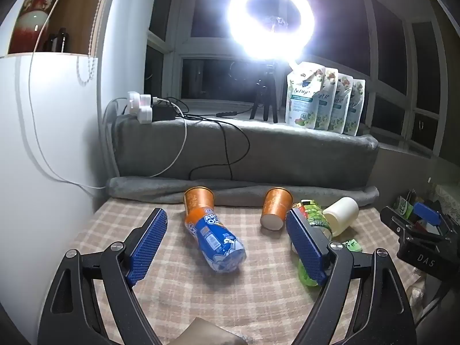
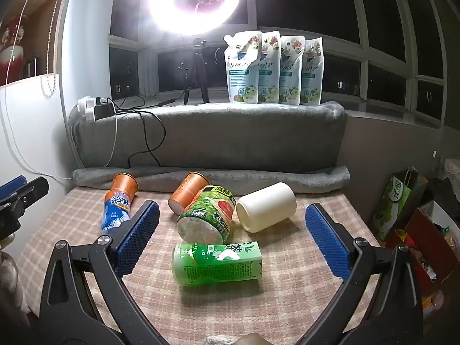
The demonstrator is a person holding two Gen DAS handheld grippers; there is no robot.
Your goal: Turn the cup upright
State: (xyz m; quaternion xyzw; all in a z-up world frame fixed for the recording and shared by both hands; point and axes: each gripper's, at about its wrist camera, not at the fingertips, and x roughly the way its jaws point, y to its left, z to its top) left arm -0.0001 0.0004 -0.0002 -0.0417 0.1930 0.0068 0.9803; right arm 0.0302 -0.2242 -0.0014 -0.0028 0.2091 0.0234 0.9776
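Tools, left point(image 1: 227, 241) and right point(image 2: 230, 238), hover spread wide above toppled cream cup point(image 2: 266, 207).

Matt cream cup point(image 2: 266, 207), checked cloth point(image 2: 258, 302)

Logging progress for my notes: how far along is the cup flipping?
Nothing looks done: the cream cup lies on its side on the checked cloth, as do both orange cups. In hand: nothing; the left gripper and right gripper hover with jaws wide apart. Grasping and standing a cup up remains.
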